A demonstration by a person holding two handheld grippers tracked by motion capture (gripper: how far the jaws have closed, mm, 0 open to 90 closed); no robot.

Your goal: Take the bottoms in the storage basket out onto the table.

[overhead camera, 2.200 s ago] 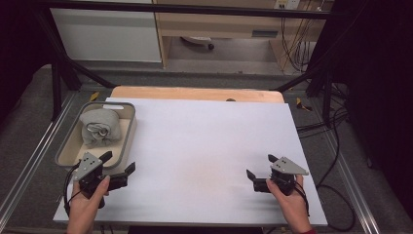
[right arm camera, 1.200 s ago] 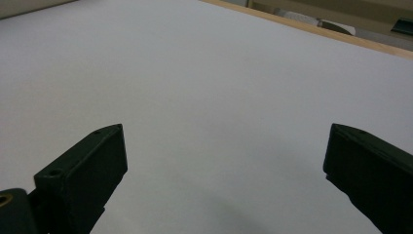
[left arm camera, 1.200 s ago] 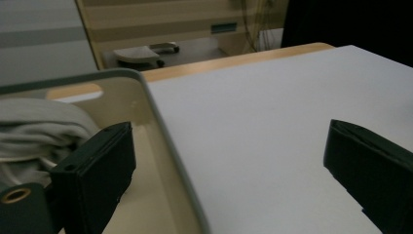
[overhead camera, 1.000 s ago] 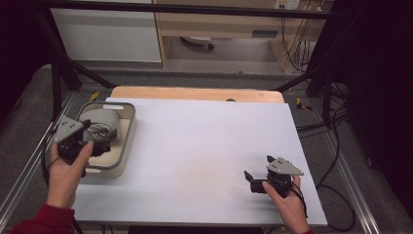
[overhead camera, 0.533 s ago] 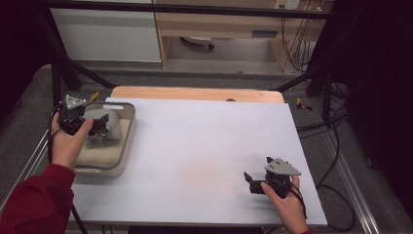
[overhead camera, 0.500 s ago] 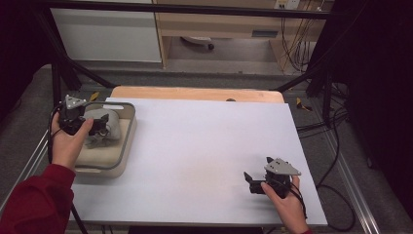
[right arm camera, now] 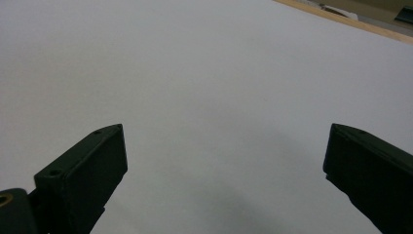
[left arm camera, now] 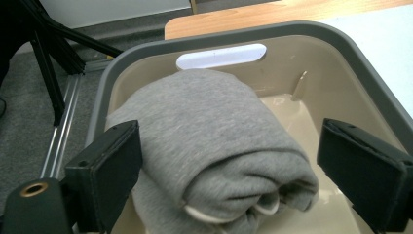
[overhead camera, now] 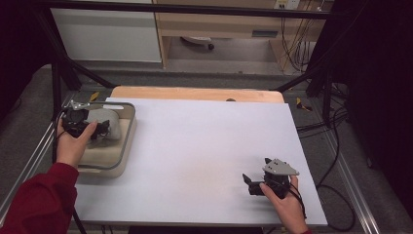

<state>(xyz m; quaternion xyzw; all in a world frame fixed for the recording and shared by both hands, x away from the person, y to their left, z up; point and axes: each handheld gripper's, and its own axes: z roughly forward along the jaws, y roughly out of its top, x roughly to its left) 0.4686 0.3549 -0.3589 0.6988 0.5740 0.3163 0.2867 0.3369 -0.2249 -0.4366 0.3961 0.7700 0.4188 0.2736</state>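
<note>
A folded grey sweatshirt (left arm camera: pixel 214 146) lies in a beige bin with a grey rim (left arm camera: pixel 311 34) at the table's left edge (overhead camera: pixel 122 141). My left gripper (left arm camera: pixel 243 180) is open, its jaws wide on either side of the sweatshirt's near end, not closed on it. In the high view the left gripper (overhead camera: pixel 100 129) hovers over the bin, next to the sweatshirt (overhead camera: pixel 104 117). My right gripper (overhead camera: pixel 251 185) rests open near the table's front right, with bare white table (right arm camera: pixel 204 97) between its jaws.
The white tabletop (overhead camera: pixel 204 146) spreads wide between the two hands. A wooden board (overhead camera: pixel 195 93) runs along the far edge. Metal frame rails (overhead camera: pixel 34 156) border the left side, and cables (overhead camera: pixel 331 126) hang off the right.
My left gripper has moved from the table's front left up over the bin and now straddles the sweatshirt. The right gripper has barely moved.
</note>
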